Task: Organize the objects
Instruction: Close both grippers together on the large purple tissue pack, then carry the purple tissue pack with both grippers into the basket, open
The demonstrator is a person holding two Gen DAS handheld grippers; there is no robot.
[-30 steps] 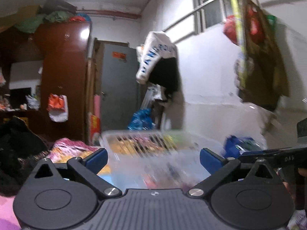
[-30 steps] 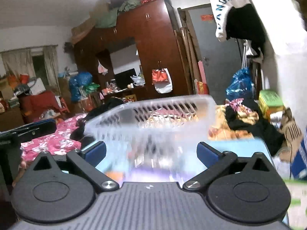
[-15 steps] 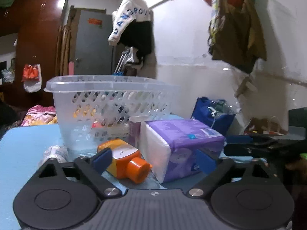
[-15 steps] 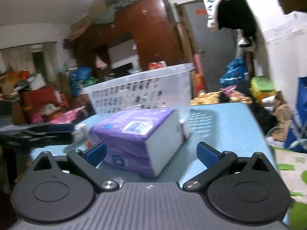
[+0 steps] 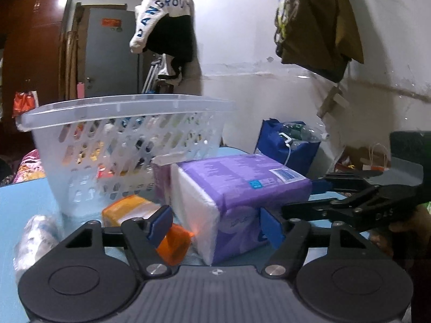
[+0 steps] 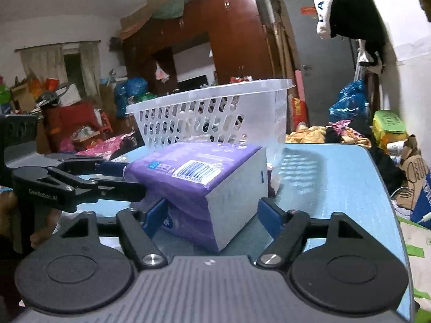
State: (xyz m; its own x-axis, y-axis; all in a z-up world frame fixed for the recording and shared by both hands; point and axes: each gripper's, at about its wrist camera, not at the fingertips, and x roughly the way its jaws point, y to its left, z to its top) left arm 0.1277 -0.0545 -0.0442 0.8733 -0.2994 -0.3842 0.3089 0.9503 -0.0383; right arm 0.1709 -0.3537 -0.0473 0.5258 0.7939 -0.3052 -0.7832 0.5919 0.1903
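Both tongs closing, nothing clamped yet. Left tongs (image 5: 212, 224): the near corner of the purple pack (image 5: 237, 188) sits between the blue pads; the right pad looks at or very close to the pack's side, the left pad stands clear of it, with the orange bottle (image 5: 150, 223) just behind that pad. Right tongs (image 6: 210, 215): I see the opposite corner of the same pack (image 6: 204, 177) between the pads, left pad close against the purple wrap, right pad still apart from the white end face.

Pack lies flat on the blue tabletop (image 6: 336, 183), straight ahead of both tongs and between them. Each tongs meets it corner-on, so its long axis runs obliquely across both views, not square to either pair of pads. In each view the other tongs reaches in from the side at the pack's far end.

Basket (image 5: 126, 140) stands upright just behind the pack, rim higher than the pack top. A clear wrapped item (image 5: 35, 234) lies at the left edge.

Judgement: two-handed lift intended; corner-on pad contact may let the soft pack twist.
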